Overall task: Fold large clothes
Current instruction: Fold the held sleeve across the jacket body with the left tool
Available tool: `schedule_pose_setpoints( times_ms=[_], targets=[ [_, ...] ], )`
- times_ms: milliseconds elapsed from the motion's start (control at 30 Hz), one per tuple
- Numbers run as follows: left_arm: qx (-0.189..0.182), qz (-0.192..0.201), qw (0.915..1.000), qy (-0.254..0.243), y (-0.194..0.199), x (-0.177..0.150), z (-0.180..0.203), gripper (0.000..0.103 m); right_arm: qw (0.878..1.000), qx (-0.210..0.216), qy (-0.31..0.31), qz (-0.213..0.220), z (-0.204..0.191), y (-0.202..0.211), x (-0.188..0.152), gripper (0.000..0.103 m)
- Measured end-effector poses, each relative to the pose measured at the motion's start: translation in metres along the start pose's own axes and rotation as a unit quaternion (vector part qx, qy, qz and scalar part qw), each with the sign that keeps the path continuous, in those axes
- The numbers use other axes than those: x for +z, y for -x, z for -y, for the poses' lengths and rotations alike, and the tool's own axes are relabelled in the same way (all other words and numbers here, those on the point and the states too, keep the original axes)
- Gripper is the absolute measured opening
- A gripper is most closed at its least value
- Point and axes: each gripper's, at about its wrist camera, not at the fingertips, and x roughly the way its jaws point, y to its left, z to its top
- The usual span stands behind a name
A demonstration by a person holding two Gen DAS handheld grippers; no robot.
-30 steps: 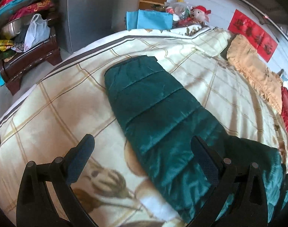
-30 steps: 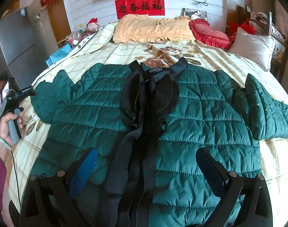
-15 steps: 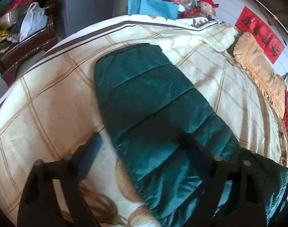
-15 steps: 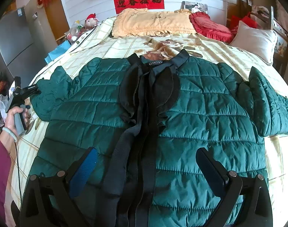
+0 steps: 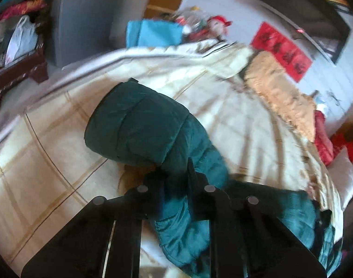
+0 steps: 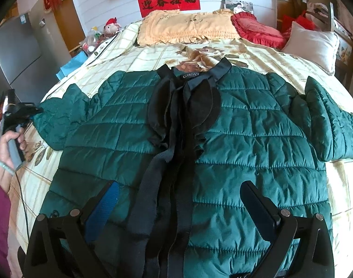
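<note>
A large dark green quilted jacket (image 6: 246,143) with black front bands lies spread face up on the bed. My left gripper (image 5: 174,176) is shut on the jacket's left sleeve (image 5: 144,125), which is bunched and lifted off the bedspread. The left gripper also shows at the far left of the right wrist view (image 6: 25,112), at the sleeve end. My right gripper (image 6: 179,199) is open and empty, hovering above the jacket's lower front. The right sleeve (image 6: 331,125) lies folded at the bed's right side.
The bedspread (image 6: 134,53) is cream with a check pattern. A yellow pillow (image 6: 188,26), a red pillow (image 6: 257,31) and a white pillow (image 6: 313,44) lie at the head. A grey fridge (image 6: 16,55) and a dark wooden stand (image 5: 16,69) are left of the bed.
My left gripper went down onto the left sleeve and shut on it; the sleeve, flat before, is now bunched and raised. My right gripper has barely moved.
</note>
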Motion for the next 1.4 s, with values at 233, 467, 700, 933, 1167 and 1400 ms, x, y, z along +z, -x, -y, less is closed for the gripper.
schedule_pose_setpoints(
  times_ms=[233, 467, 700, 933, 1167, 1400],
  targets=[
    [-0.045, 0.034, 0.9971, -0.051, 0.073, -0.014, 0.048, 0.014, 1.000, 0.008, -0.007, 0.006, 0.003, 0.011, -0.004, 0.103],
    [-0.074, 0.030, 0.9922, -0.096, 0.114, -0.044, 0.095, 0.013, 1.000, 0.000, -0.009, 0.012, 0.011, 0.025, -0.009, 0.103],
    [-0.123, 0.007, 0.9830, -0.136, 0.132, -0.081, 0.146, 0.012, 1.000, -0.004, -0.022, 0.019, 0.027, 0.039, -0.016, 0.103],
    [-0.121, -0.008, 0.9748, -0.187, 0.124, -0.107, 0.179, 0.012, 0.999, -0.002, -0.037, 0.024, 0.042, 0.051, -0.023, 0.103],
    [-0.106, -0.058, 0.9728, -0.198, 0.098, -0.123, 0.166, 0.013, 0.998, 0.021, -0.054, 0.004, 0.047, 0.041, -0.027, 0.103],
    [-0.160, -0.108, 0.9719, -0.135, 0.080, -0.131, 0.137, 0.013, 0.996, 0.073, -0.057, -0.001, 0.031, 0.034, -0.020, 0.103]
  ],
)
